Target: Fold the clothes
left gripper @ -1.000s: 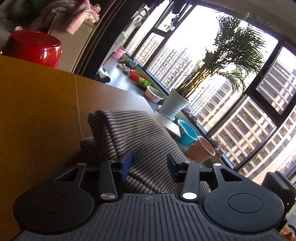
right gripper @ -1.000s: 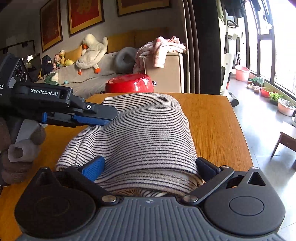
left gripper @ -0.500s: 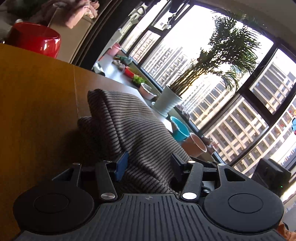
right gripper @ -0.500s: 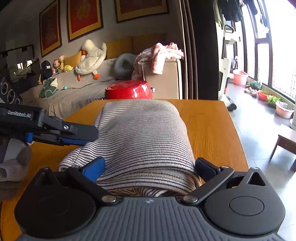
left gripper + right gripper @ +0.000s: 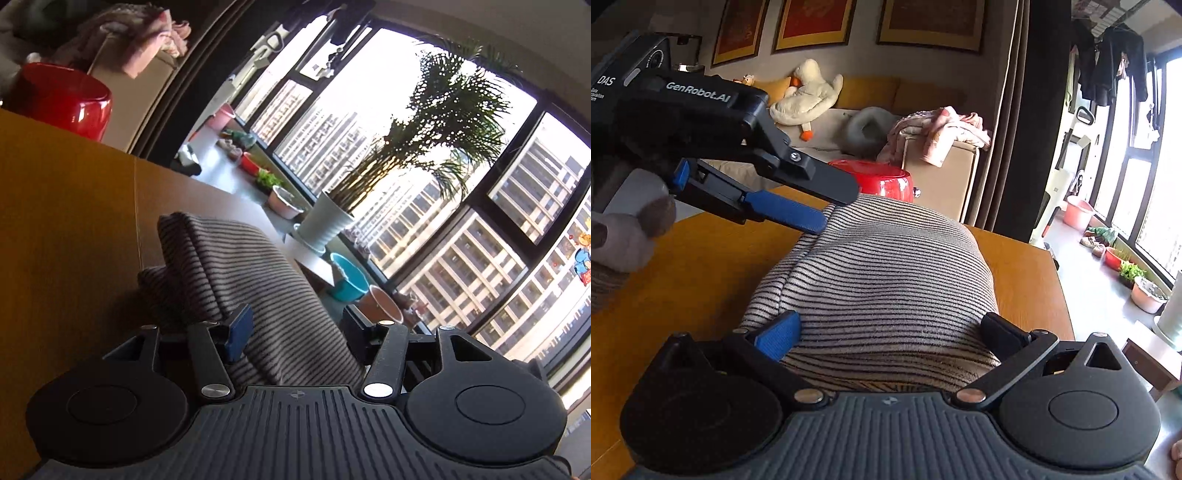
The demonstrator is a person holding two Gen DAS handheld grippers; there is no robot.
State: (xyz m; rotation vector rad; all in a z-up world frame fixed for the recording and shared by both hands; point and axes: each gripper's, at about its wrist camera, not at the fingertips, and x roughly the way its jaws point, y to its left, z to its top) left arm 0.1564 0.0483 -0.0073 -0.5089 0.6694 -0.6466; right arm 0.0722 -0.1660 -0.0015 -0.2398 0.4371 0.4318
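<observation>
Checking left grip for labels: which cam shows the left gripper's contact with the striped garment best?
Right wrist view: it shows the left gripper side-on, tips at the striped garment edge. The left wrist view shows only its own finger bases with cloth between them; tips hidden.
</observation>
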